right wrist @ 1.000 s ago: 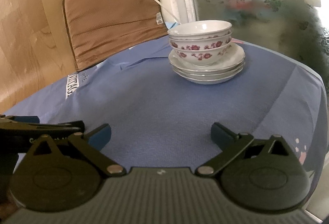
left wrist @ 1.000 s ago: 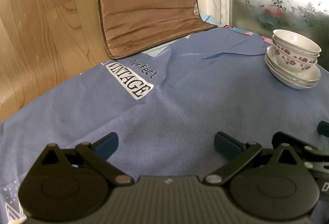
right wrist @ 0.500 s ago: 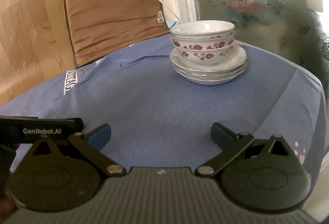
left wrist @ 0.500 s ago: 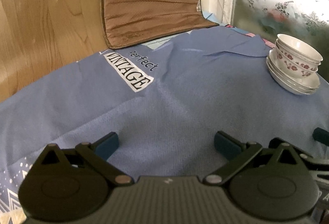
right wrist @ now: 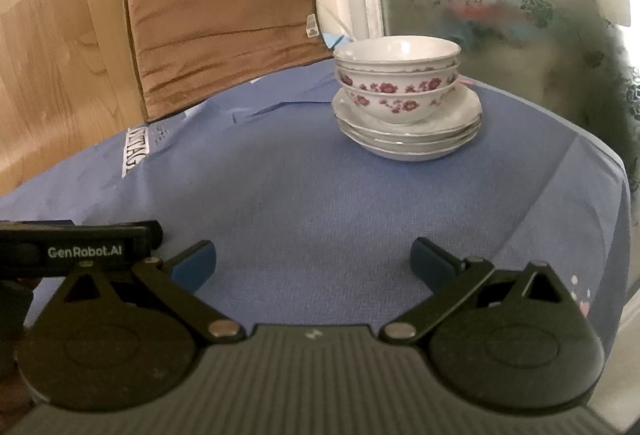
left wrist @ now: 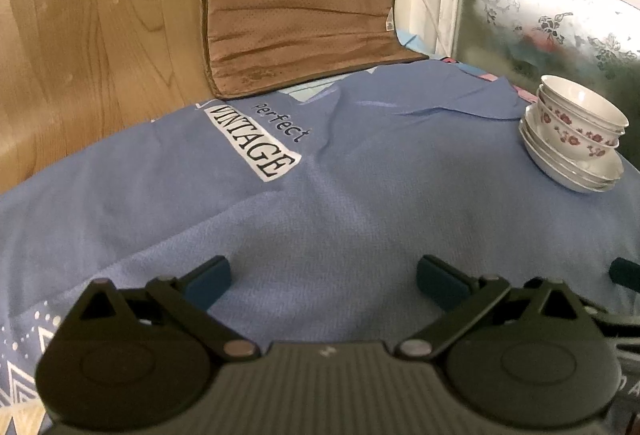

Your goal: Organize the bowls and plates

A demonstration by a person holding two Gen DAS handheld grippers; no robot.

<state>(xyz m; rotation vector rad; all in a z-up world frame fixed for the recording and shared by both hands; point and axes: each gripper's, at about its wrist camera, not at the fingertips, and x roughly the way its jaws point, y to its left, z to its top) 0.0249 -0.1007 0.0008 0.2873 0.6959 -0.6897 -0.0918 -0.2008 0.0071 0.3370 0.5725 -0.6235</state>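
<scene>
Three nested bowls (right wrist: 396, 83) on stacked plates (right wrist: 408, 131), far right; left tool (left wrist: 322, 275) and right tool (right wrist: 312, 263) level, spread, empty.

- The bowls (right wrist: 396, 75) sit nested one in another on the stack of plates (right wrist: 408, 133), which rests on the cloth (right wrist: 320, 195) covering the tabletop.
- The cushion (right wrist: 224, 23) stands propped behind the cloth, left of the stack.
- The window (right wrist: 520, 3) is behind and to the right of the stack.
- The printed label (left wrist: 252, 139) lies on the cloth before the cushion, well apart from the stack.
- The left gripper (left wrist: 323, 277) is left of the right gripper (right wrist: 313, 263); both are before the stack.
</scene>
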